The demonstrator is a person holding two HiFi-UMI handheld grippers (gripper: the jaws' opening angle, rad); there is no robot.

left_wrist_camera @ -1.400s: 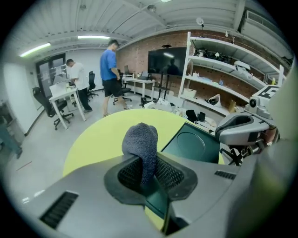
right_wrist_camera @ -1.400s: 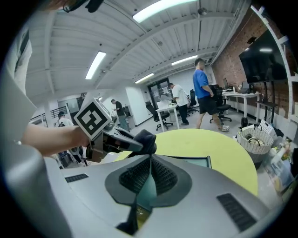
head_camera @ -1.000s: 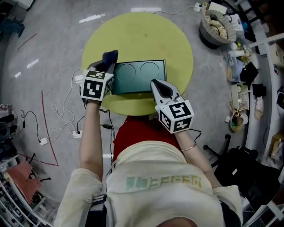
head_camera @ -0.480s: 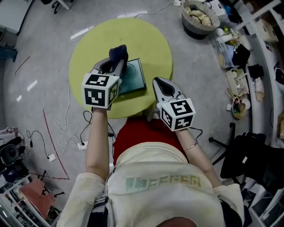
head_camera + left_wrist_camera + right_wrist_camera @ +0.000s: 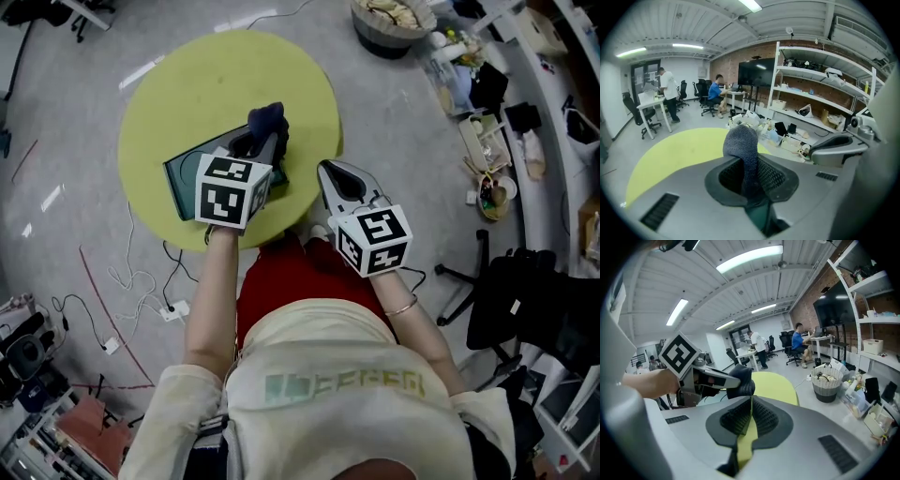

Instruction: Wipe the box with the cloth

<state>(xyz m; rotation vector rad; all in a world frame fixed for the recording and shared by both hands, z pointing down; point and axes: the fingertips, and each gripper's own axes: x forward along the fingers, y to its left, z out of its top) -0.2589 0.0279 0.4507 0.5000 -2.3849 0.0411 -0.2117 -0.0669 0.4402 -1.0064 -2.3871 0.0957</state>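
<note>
Far half of desk (image 5: 216, 75) bare, open for reach. Near edge crowded: box (image 5: 181, 183), left tongs (image 5: 267, 133) clamping cloth (image 5: 267, 116) over it. Right tongs (image 5: 330, 174) closed, beside desk rim. Basket (image 5: 389, 26) on floor beyond.

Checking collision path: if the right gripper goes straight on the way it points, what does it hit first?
Going straight on, the right gripper would likely meet the yellow table first, close beside the dark cloth pinched in the left gripper. It may brush the cloth; depth is unclear.
</note>
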